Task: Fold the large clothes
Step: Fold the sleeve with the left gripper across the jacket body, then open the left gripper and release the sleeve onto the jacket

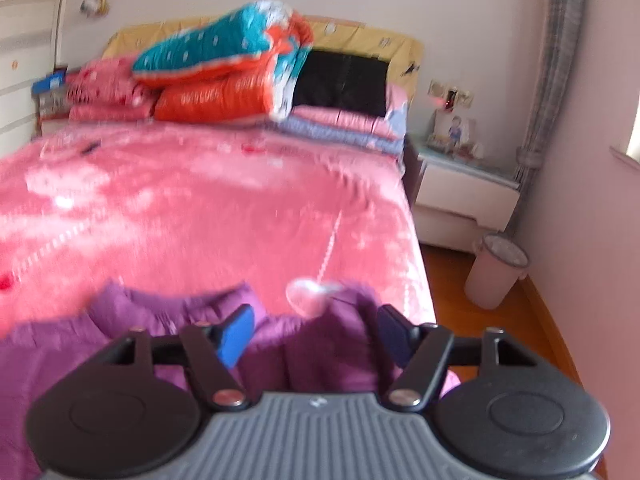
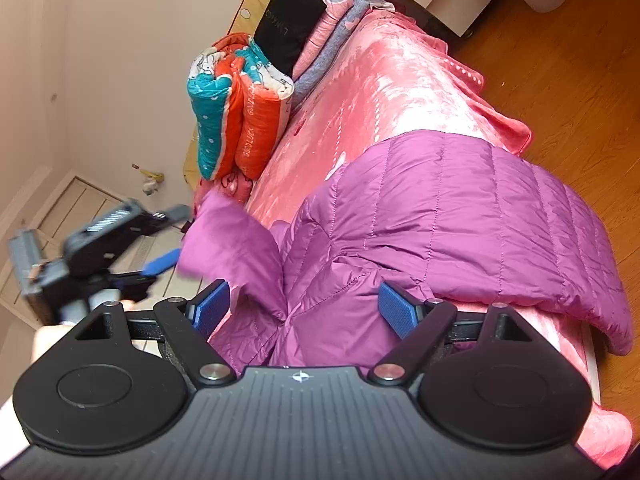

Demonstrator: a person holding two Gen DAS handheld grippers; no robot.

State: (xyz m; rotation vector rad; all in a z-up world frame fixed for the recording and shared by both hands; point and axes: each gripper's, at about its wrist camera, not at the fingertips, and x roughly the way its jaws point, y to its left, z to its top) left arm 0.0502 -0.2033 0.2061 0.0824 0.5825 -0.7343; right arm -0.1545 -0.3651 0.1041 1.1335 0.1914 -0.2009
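One purple jacket (image 2: 440,216), two grippers

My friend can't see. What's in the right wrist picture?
A purple puffy jacket lies spread over a pink bed, right in front of the open right tool. The left tool hovers by its sleeve, and folded quilts sit near the wall.

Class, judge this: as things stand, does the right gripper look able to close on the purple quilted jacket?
Probably yes. The right gripper is open, with folds of the purple jacket lying just beyond its blue pads, and nothing sits between them.
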